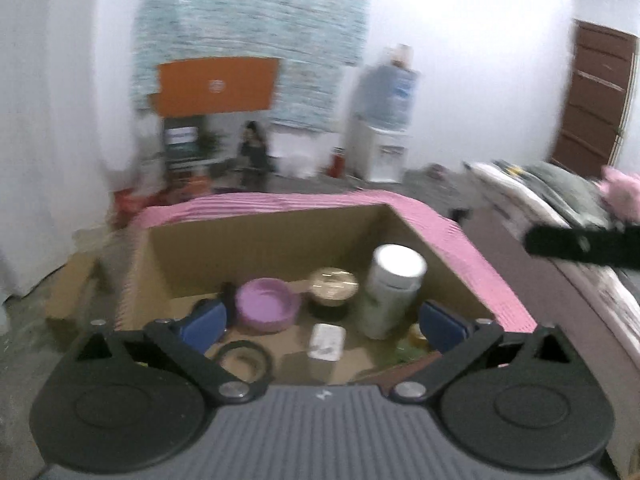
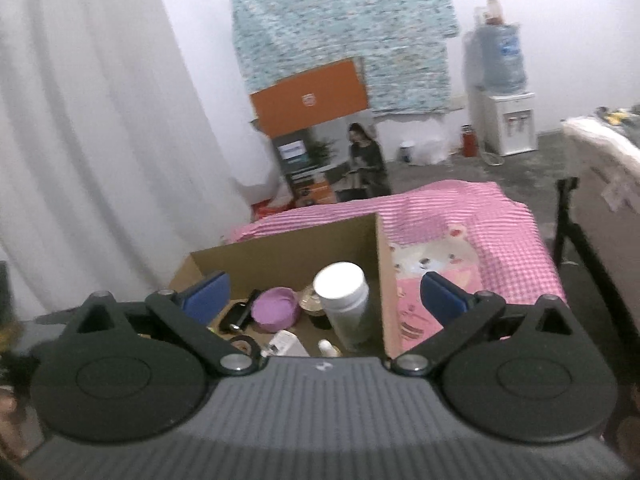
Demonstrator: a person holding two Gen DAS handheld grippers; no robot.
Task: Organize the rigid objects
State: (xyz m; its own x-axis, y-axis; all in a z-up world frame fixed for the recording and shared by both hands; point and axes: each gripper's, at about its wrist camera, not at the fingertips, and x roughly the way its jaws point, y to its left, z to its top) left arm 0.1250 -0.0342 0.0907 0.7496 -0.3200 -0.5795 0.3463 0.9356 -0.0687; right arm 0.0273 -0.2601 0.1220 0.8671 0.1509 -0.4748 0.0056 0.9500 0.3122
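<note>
The left gripper [image 1: 322,320] has its blue pads [image 1: 204,322] wide apart w/ nothing between them. It hangs over the open brown cardboard box [image 1: 260,240] in the middle of the left wrist view. The right gripper [image 2: 326,300] is wide open too and holds nothing. Its left pad is over the box, its right pad over the pink checked cloth [image 2: 460,220] beside the box.

The task's things are inside the box, low in both views. A tall white plastic jar w/ a white lid [image 1: 390,292] stands upright near the box's right wall. Just left of it is a small round tin w/ a shiny top [image 1: 332,290], then a round purple plastic bowl [image 1: 266,310]. In front, on the box floor, lie a flat white rectangle thing [image 1: 326,342] & a black ring like a tape roll [image 1: 242,360]. The right wrist view also shows a small black gadget [image 2: 236,316] left of the bowl. Pics are blurry so I can't tell what it is.

Around: the cloth lies under the box & past it. At the right edge of the left wrist view a black bar [image 1: 584,246] pokes in. Far back stand a white water cooler w/ a blue bottle [image 2: 504,92], an orange board [image 2: 310,96], a patchy blue wall cover [image 2: 344,28] and a white curtain [image 2: 80,120] on the left.
</note>
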